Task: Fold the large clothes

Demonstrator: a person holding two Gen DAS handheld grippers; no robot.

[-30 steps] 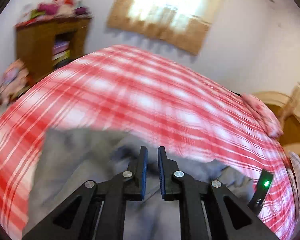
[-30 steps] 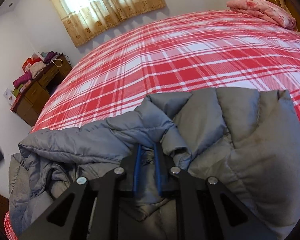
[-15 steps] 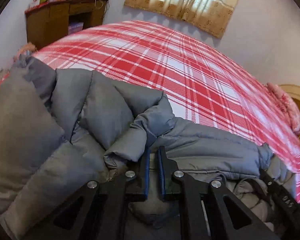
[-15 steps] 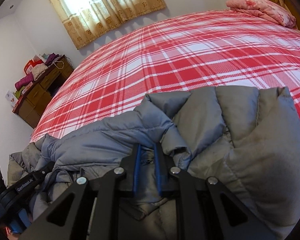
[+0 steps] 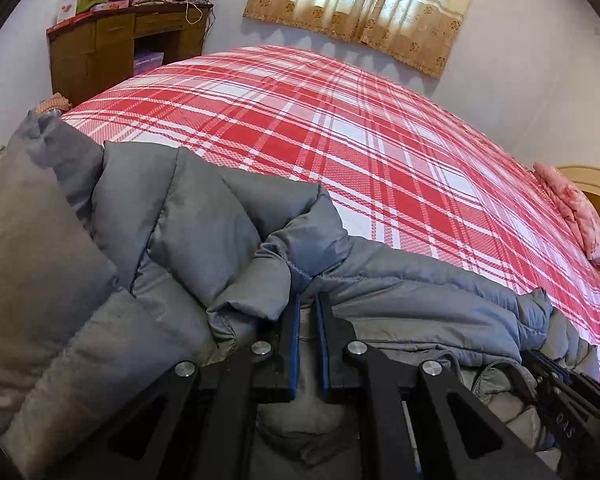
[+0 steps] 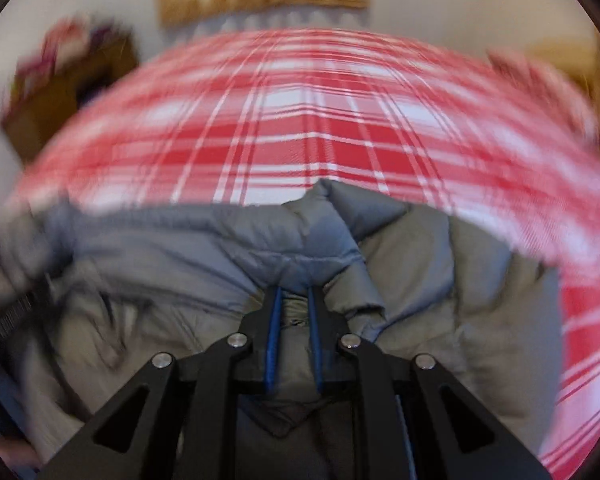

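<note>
1. Since a second ago the left gripper [image 5: 308, 300] has come down from above the bedspread onto the grey padded jacket [image 5: 204, 232]; the right gripper [image 6: 294, 292] has rolled, its view now blurred, the bed squarer ahead.
2. The jacket lies bunched along the near edge of the bed [image 5: 340, 132], on the red-and-white check cover; its long line runs side to side across both views, with most of the bulk to the left in the left view.
3. The left jaws are pinched nearly together on a fold of the jacket near a stitched seam; the right jaws stand slightly apart, also clamped on a thick fold.
4. Both grippers grip the near edge with the fabric running away from them toward the bed's middle; neither looks clearly nearer, so I judge the next fold goes forward.
5. Writing: pale letters on the other gripper at the lower right of the left view, too small to read.
6. Beyond: a pink pillow [image 5: 576, 212], a wooden cabinet [image 5: 116, 52] stacked with clothes, a curtain [image 5: 372, 4].
</note>
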